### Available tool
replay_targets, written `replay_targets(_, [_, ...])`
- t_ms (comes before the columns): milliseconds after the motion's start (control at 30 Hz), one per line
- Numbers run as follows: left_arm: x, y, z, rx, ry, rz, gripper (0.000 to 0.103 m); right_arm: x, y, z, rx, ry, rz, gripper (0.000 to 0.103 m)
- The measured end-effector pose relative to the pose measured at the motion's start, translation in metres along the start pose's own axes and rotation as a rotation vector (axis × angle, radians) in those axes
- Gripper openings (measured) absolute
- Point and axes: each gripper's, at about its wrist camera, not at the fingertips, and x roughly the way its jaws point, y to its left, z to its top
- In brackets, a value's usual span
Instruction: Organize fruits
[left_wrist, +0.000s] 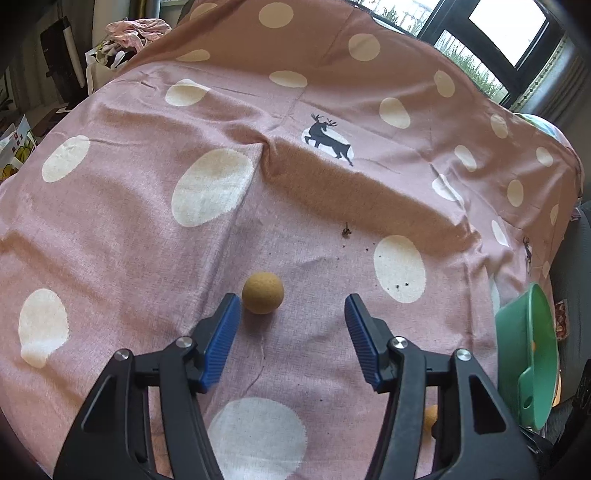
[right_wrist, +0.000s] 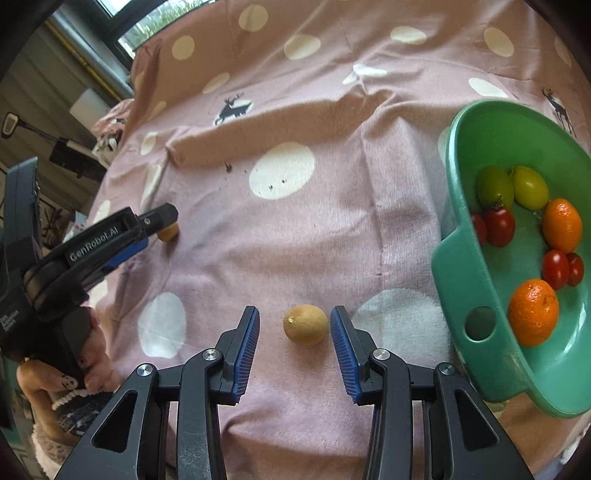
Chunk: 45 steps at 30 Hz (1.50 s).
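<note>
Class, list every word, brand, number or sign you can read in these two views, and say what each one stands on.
"GenRobot.AI": white print on the side of the left gripper, seen from the right wrist.
Small white print lower on that gripper's black body: too small to read.
Left wrist view: nothing readable.

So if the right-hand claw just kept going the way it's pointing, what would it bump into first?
Most likely the small tan fruit, which lies on the pink cloth just ahead of the right gripper and between its open fingers. Depth is hard to judge.

A tan round fruit (left_wrist: 262, 292) lies just beyond the parted left gripper (left_wrist: 291, 306).
</note>
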Motion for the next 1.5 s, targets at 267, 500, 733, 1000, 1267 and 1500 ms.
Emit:
replay_targets(267, [0.014,0.01,0.003,-0.043,0.018,0.015,0.044,0.014,0.005,-0.001,-0.027,0.041,-0.057,0.036])
replay_targets(500, [0.017,0.01,0.003,-0.03,0.012,0.044,0.026,0.018,0.005,-0.001,-0.046,0.043,-0.077,0.032])
replay_targets(733, [0.014,0.009,0.002,-0.025,0.004,0.028,0.026,0.018,0.007,-0.001,-0.051,0.037,-0.079,0.031])
replay_targets(1000, [-0.017,-0.007,-0.001,0.016,-0.078,-0.017,0.026,0.005,0.007,0.0,-0.037,-0.014,-0.047,0.031])
replay_targets(1267, [-0.073,-0.044,-0.014,0.13,-0.215,-0.151,0.027,-0.044,0.003,0.0,-0.007,-0.184,0.018,0.031])
replay_targets(1500, [-0.108,-0.084,-0.033,0.248,-0.288,-0.32,0.027,-0.089,-0.023,-0.003,0.088,-0.358,0.024,0.031])
